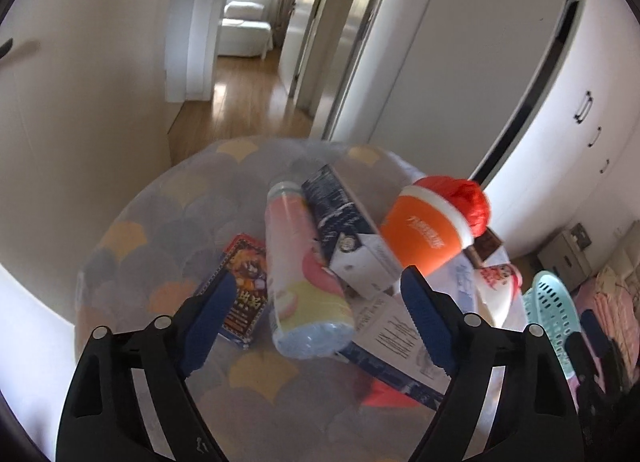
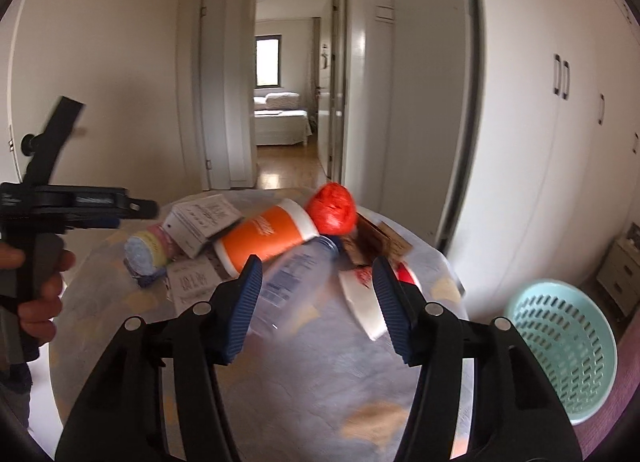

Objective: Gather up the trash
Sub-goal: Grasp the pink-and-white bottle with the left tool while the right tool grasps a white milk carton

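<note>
Trash lies on a round table (image 1: 256,402) with a scale-patterned cloth. In the left wrist view my left gripper (image 1: 316,286) is open above a pink and yellow bottle (image 1: 300,266), beside a dark carton (image 1: 348,230), an orange cup (image 1: 424,230) with a red crumpled bag (image 1: 472,198) and a red card pack (image 1: 244,294). In the right wrist view my right gripper (image 2: 316,270) is open over a clear plastic bottle (image 2: 292,282), with the orange cup (image 2: 268,238) just beyond and a white cup (image 2: 364,298) to the right. My left gripper (image 2: 96,210) shows at the left, hand-held.
A light blue perforated basket (image 2: 564,346) stands on the floor right of the table; it also shows in the left wrist view (image 1: 552,314). White wardrobe doors (image 2: 560,142) line the right side. A hallway (image 2: 288,170) opens behind the table. Papers (image 1: 392,326) lie under the trash.
</note>
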`<state>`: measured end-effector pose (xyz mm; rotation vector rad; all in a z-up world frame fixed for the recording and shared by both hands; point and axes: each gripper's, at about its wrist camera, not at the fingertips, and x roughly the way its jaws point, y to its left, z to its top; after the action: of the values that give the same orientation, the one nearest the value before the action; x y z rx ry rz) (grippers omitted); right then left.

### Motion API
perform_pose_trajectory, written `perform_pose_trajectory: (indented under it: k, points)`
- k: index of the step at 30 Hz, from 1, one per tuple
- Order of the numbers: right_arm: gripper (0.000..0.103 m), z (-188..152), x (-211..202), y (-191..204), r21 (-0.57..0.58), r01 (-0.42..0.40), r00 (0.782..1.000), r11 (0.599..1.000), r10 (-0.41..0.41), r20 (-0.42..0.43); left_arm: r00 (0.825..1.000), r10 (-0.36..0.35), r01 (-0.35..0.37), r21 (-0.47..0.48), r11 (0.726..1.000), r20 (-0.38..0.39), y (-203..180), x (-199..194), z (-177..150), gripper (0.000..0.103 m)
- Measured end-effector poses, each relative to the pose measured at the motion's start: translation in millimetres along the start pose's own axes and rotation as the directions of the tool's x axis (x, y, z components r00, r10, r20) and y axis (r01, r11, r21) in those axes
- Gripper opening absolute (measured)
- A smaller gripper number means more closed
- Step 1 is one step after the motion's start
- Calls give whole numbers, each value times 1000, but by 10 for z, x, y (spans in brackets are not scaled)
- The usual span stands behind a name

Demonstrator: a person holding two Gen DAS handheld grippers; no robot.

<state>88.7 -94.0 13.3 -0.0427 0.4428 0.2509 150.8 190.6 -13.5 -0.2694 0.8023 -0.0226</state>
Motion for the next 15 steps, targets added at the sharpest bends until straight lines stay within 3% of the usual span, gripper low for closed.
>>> perform_pose_trajectory:
  k: [1,2,5,7,9,12,15]
  points:
    - [54,37,44,50,-5,-17,1000,1000,17,-3,1000,8,-8,2,1000,-15,20,44,19,68]
    - [54,71,80,78,-6,-32,999,999,32,-6,999,10,-10,6,1000,-32,40,81,13,65]
    - [55,246,201,142,-3,-95,995,995,95,-14,998,-11,13,26,1000,-65,96,142,-46,64]
    - [65,426,338,201,13,-167,985,986,168,-34,997,-13,16,39,999,-74,103,177,-61,64]
    - [69,552,464,262,22,-213,976,977,214,-45,996,-21,25,42,999,-90,110,227,-62,64]
    - [69,754,747,401,42,-263,960,964,265,-86,993,-44,49,43,998,-113,118,312,-44,64]
    - [69,907,1118,479,135,-336,918,932,356,-176,991,-47,55,57,997,-129,121,365,-61,63]
